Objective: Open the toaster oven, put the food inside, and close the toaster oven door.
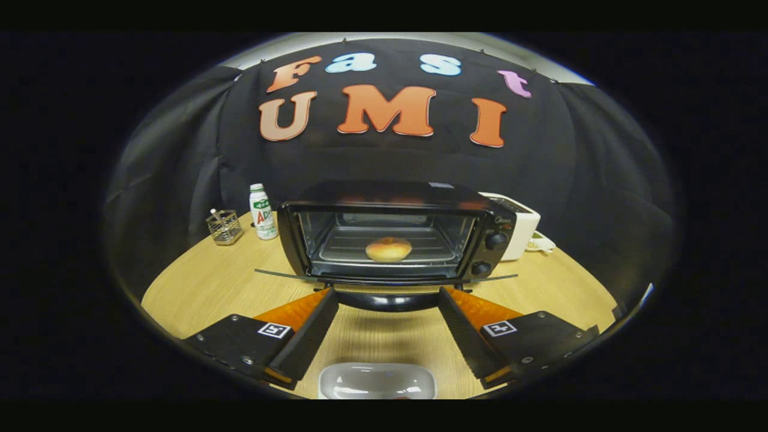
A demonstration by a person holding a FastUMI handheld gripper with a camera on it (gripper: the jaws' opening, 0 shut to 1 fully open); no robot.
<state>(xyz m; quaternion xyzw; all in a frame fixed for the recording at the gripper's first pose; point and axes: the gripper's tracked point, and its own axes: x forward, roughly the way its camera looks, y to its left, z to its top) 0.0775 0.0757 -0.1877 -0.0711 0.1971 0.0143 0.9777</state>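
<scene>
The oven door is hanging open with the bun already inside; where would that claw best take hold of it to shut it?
Probably the handle, the dark curved bar along the front edge of the lowered door. It lies crosswise just ahead of the open gripper. Come from the front, hook under it and lift towards the toaster oven. The bun sits well back on the rack.

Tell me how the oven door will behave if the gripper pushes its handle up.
The door lies flat open, so it probably swings on its hinge. Its rounded, glossy handle may slip. The open gripper flanks it, untouching.
</scene>
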